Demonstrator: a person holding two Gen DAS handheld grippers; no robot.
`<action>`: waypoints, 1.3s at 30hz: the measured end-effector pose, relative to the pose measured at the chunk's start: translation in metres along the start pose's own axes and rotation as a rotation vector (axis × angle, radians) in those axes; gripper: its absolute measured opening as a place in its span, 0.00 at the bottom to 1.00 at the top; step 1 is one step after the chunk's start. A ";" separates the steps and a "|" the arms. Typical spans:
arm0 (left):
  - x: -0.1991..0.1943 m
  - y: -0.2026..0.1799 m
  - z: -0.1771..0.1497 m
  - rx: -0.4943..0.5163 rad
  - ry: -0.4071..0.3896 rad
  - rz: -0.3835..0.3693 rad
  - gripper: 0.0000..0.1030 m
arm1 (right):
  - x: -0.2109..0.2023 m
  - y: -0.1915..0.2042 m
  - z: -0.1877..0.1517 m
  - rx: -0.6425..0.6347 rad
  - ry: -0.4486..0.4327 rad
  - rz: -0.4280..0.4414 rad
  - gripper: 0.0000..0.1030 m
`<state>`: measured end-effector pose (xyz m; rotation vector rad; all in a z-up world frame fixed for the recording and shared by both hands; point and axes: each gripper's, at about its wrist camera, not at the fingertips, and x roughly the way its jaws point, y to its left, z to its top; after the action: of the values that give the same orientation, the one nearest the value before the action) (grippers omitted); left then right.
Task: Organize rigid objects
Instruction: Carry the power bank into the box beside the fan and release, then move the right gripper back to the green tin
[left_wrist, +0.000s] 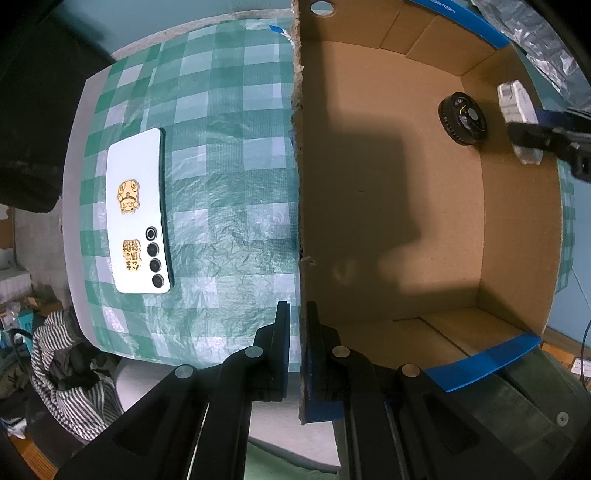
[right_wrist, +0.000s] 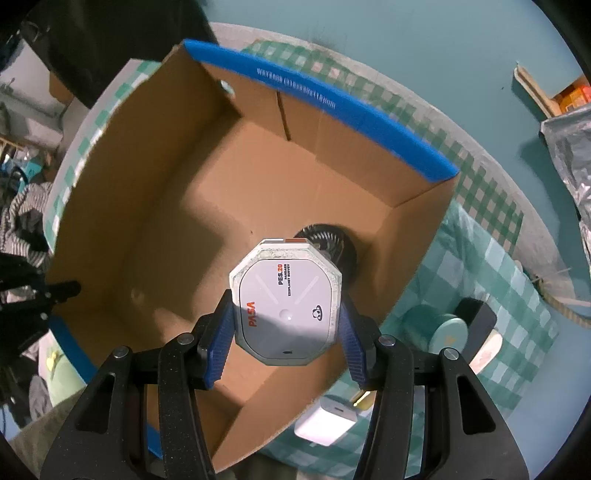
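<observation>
An open cardboard box with blue-taped rims stands on a green checked tablecloth. My left gripper is shut on the box's side wall, one finger inside and one outside. A black round fan-like part lies on the box floor near a corner. My right gripper hangs over the box, shut on a white octagonal device with red lettering, just above the black part. In the left wrist view the same white device shows at the box's right side.
A white phone with gold stickers lies face down on the cloth left of the box. Outside the box's near right corner sit a white charger block, a teal round lid and a black object. Striped fabric lies below the table edge.
</observation>
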<state>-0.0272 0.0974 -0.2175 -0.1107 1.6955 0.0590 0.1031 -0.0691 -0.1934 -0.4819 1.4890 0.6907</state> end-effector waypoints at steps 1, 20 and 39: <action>0.001 0.000 0.000 -0.002 0.002 0.000 0.07 | 0.001 0.000 -0.001 -0.003 0.002 0.002 0.51; 0.004 -0.003 0.000 0.001 0.007 0.009 0.07 | -0.008 -0.002 -0.001 0.011 -0.030 0.001 0.51; 0.001 -0.004 -0.001 0.005 0.004 0.010 0.07 | -0.060 -0.010 -0.009 0.040 -0.132 -0.009 0.59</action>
<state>-0.0280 0.0938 -0.2182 -0.0990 1.7006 0.0623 0.1062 -0.0892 -0.1352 -0.4047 1.3729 0.6722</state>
